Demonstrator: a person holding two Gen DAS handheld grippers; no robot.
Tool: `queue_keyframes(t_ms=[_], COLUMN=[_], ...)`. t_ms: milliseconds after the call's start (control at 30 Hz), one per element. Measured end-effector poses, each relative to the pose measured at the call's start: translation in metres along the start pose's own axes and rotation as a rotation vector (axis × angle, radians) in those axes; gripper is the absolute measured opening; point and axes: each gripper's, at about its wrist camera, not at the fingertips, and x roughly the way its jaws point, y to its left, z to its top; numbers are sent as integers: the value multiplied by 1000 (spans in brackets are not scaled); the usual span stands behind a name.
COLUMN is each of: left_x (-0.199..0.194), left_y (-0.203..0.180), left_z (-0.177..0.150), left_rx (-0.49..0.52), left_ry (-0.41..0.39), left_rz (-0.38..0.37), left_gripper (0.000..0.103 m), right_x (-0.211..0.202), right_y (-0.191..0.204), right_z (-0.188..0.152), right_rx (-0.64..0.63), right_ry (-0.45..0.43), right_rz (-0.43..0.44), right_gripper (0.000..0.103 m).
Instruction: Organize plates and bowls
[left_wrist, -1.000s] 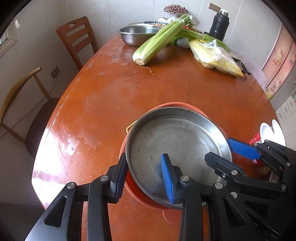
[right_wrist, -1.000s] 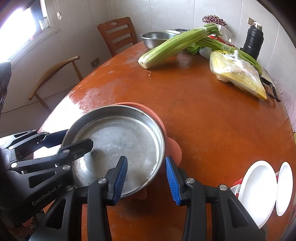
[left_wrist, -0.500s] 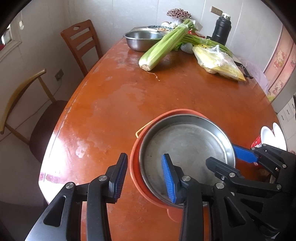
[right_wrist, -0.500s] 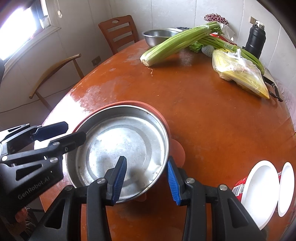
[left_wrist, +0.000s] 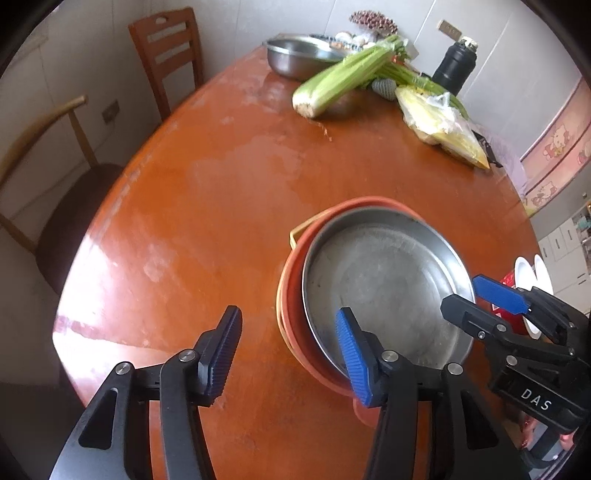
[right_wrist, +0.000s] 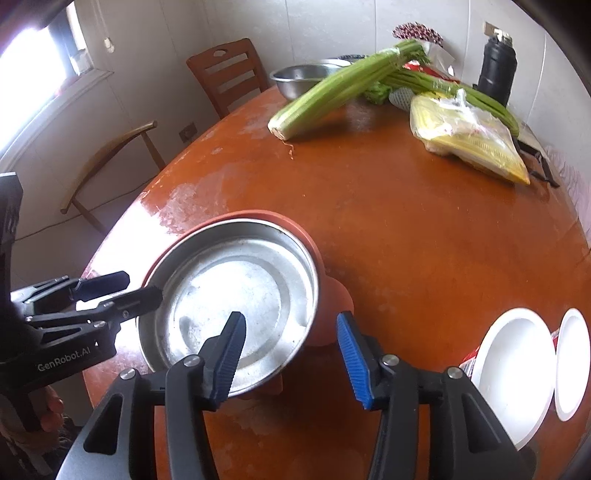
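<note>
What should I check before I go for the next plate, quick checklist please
1. Steel plate seated inside the orange basin: ok, resting off-centre.
2. Left gripper free of the plate: ok, open, nothing clamped.
3. Right gripper free: ok, open, straddling the plate's rim without gripping.
4. White plates within view: ok, two lie at the table edge.
5. What the white plates rest on: cannot tell, something red shows beneath.
</note>
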Motion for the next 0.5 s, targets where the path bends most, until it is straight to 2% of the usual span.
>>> queue_keyframes(t_ms=[400,500], left_x=[23,22], left_y=[-18,-22], left_z=[5,9], left_rx=[9,18], left_ry=[46,36], left_rz=[-36,-17], left_gripper=[55,55], right_x=[9,10], right_y=[4,3], right_z=[-2,-2], right_rx=[-22,-20], right_ry=[19,20], right_rz=[4,-4], right_gripper=[51,51])
